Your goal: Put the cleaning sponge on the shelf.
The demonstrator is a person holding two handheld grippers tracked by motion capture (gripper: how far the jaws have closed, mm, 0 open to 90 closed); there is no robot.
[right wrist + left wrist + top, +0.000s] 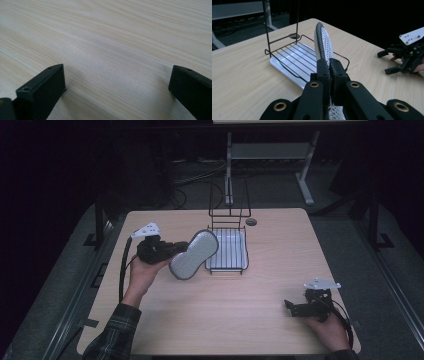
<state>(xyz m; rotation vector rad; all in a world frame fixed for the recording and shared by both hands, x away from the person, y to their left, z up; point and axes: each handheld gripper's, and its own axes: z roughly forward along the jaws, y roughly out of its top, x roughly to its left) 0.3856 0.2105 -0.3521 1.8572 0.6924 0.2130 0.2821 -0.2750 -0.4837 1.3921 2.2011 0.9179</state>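
A grey, peanut-shaped scrubbing pad (194, 254) with a silvery mesh face hangs tilted above the table, just left of a black wire rack (227, 245). My left gripper (181, 252) is shut on the pad's near end. In the left gripper view the jaws (329, 68) pinch the pad (324, 42), which stands on edge and points toward the rack (294, 56). My right gripper (291, 308) rests low near the table's front right corner, open with nothing between its fingers. The right gripper view has the two jaws (117, 82) wide apart over bare wood.
The rack sits on a white tray (244, 266) at the back middle of the wooden table (200, 315). A small round grommet (251, 222) lies behind it. A metal table frame (270, 155) stands on the dark floor beyond the far edge.
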